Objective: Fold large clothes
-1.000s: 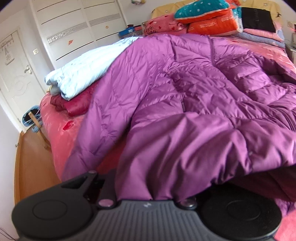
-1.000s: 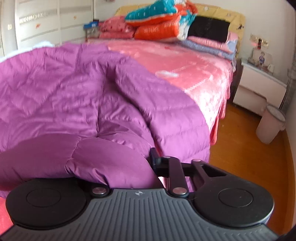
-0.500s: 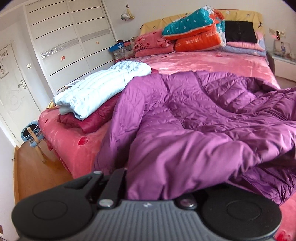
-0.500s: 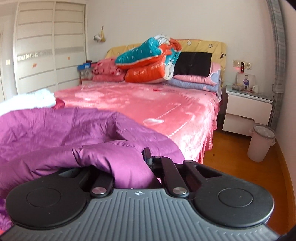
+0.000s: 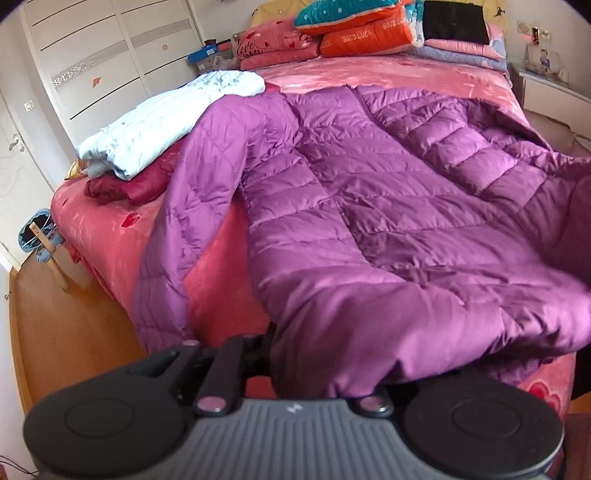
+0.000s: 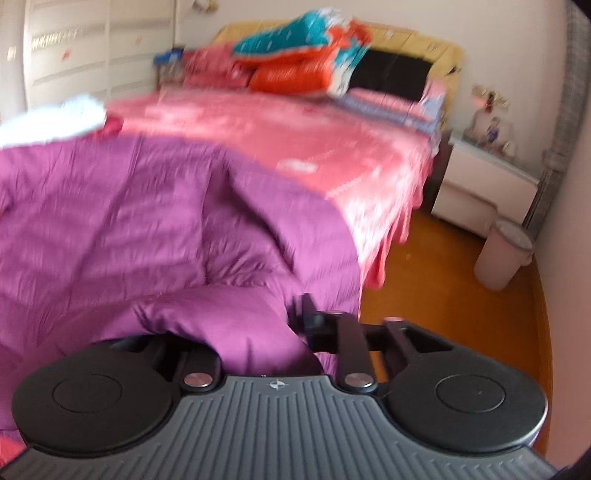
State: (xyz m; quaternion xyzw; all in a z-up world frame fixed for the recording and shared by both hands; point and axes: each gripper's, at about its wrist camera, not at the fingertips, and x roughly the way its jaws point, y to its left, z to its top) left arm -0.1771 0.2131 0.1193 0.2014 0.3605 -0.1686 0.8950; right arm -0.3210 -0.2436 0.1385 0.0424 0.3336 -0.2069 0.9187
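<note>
Purple quilted down coat (image 5: 369,206) spread front-up across the foot of the pink bed (image 5: 369,74), as we see it from both wrist cameras; one sleeve (image 5: 192,206) trails over the bed's near-left edge toward the wooden floor (image 5: 66,314). We hold its hem at two places. In the left wrist view, the left gripper (image 5: 317,373) is clamped on the hem, the cloth bunched over the jaws so that only one black finger (image 5: 258,347) shows beside it. In the right wrist view, which is blurred, the right gripper (image 6: 255,332) has just been opening: one finger (image 6: 306,314) stands clear at the right of the fold, the other is buried under the fabric, and the coat still lies between them; we cannot tell whether the pads press on it. Behind the coat, at the bed's left side, a pale blue garment (image 5: 159,122) lies on a dark red one (image 5: 122,184). Pillows (image 5: 351,26) are stacked at the headboard; a nightstand (image 6: 484,184) and a bin (image 6: 502,254) stand to the right.
</note>
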